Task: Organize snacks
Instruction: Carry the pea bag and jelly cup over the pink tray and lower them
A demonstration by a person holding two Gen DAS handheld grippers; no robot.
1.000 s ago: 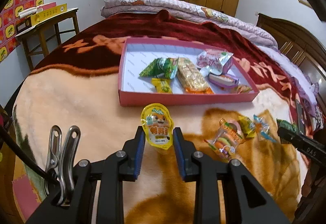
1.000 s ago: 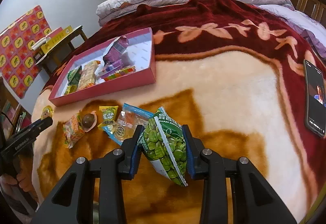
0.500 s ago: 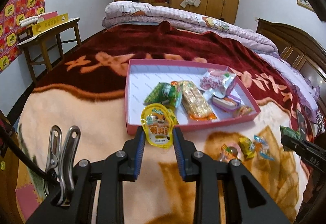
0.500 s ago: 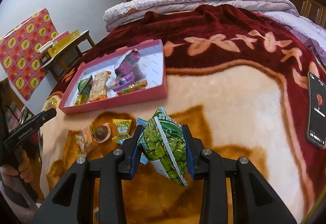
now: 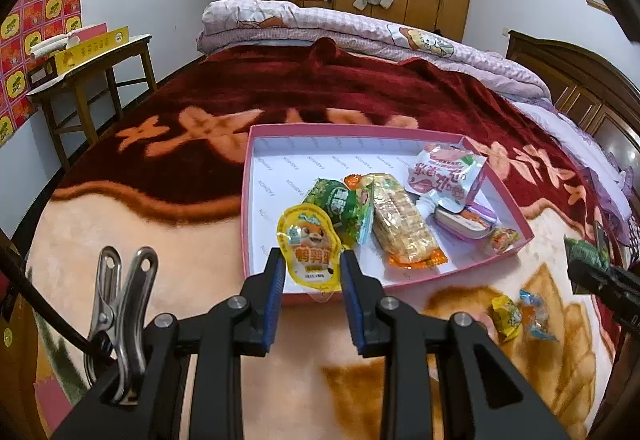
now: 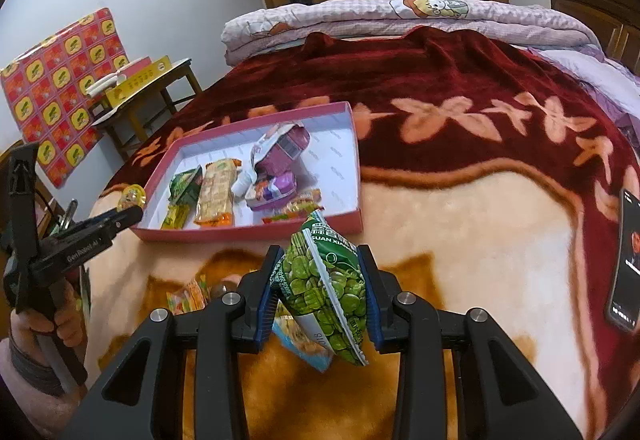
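Both jaws were clamped: left gripper (image 5: 312, 264) on a yellow pack (image 5: 310, 252), right gripper (image 6: 319, 286) on peas (image 6: 326, 290), carried toward the box (image 5: 400, 286) ahead for sorting.

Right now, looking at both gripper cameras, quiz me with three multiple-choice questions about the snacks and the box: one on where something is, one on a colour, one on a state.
1. Where does the phone lie?
A. In the box
B. On the blanket, right of the box
C. On the side table

2. What colour is the outside of the snack box?
A. Pink
B. Blue
C. Black

3. What is the right gripper doing?
A. Standing open and empty
B. Shut on a yellow pouch
C. Shut on the green pea packet

Answers:
1 B, the phone rests on the blanket at the right wrist view's right edge.
2 A, its outer walls are pink.
3 C, both pads press the packet's sides.
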